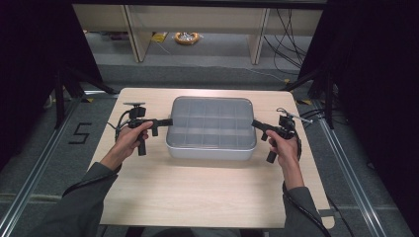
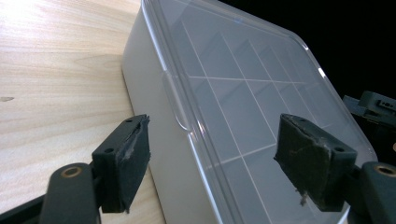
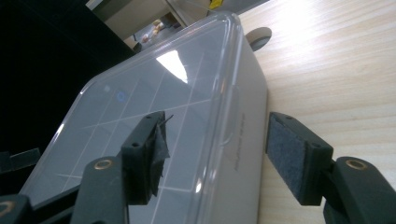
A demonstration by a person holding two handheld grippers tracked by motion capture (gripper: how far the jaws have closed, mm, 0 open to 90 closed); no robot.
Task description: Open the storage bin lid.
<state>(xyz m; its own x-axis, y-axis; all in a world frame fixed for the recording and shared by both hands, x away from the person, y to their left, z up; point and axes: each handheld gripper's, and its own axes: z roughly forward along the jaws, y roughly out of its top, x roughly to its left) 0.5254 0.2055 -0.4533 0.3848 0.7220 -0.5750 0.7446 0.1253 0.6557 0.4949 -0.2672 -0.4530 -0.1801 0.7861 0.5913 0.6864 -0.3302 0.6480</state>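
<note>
**Both tools set at the ends of the lidded box**

A grey compartment box (image 1: 211, 129) with a clear lid (image 2: 243, 93) sits in the middle of the wooden surface (image 1: 197, 197). The left tool (image 1: 168, 121) meets the box's left end and the right tool (image 1: 256, 123) its right end. In each gripper view the jaws stand apart, released, straddling the lid's rim, one pad above the lid and one beside the wall; neither pad presses yet. The step in hand looks like taking hold of the lid edge at both ends. The next move likely calls for both tools to clench on the rim together, then lift evenly so the lid comes off level without dragging the box.
</note>
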